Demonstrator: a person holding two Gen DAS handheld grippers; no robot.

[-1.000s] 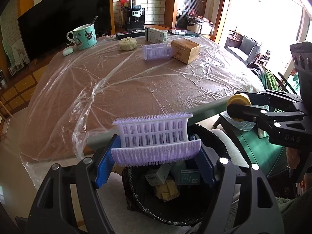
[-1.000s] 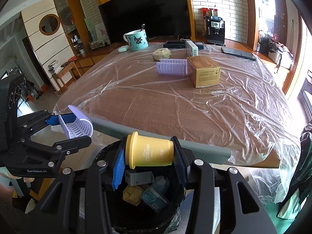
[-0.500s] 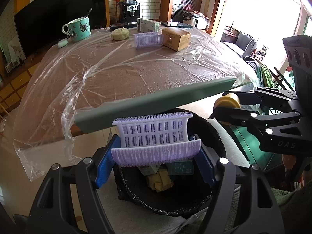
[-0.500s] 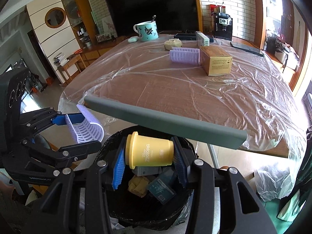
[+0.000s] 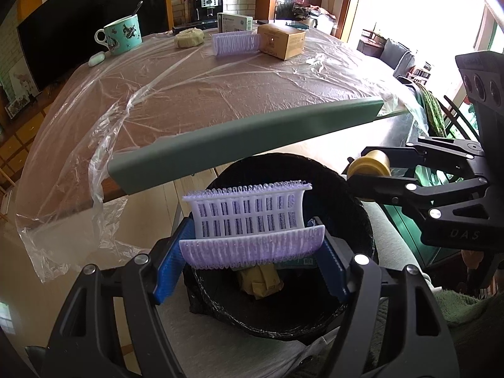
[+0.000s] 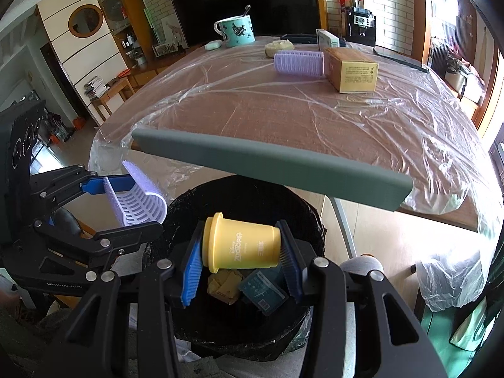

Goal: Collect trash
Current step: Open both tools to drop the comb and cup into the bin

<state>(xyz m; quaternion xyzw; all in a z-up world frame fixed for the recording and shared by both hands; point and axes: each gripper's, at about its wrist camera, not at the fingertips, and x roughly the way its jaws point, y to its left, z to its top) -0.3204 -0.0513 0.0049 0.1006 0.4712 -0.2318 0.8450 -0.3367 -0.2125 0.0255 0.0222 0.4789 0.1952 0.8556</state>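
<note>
The table [image 5: 220,94], wrapped in clear plastic, fills the twelve o'clock half of both views, a grey strip along its near edge. Below it, toward six o'clock, stands the bin [image 6: 176,217] lined with a black bag, crumpled paper and a small box inside. Over its mouth the left gripper [image 5: 252,252] pinches a lilac hair roller [image 5: 249,217] end to end. At three o'clock from it, the right gripper [image 6: 242,245] clamps a yellow cup [image 6: 242,245] lying sideways. Far across the table sit a box [image 6: 352,69], another roller [image 6: 299,63] and a mug [image 6: 236,31].
</note>
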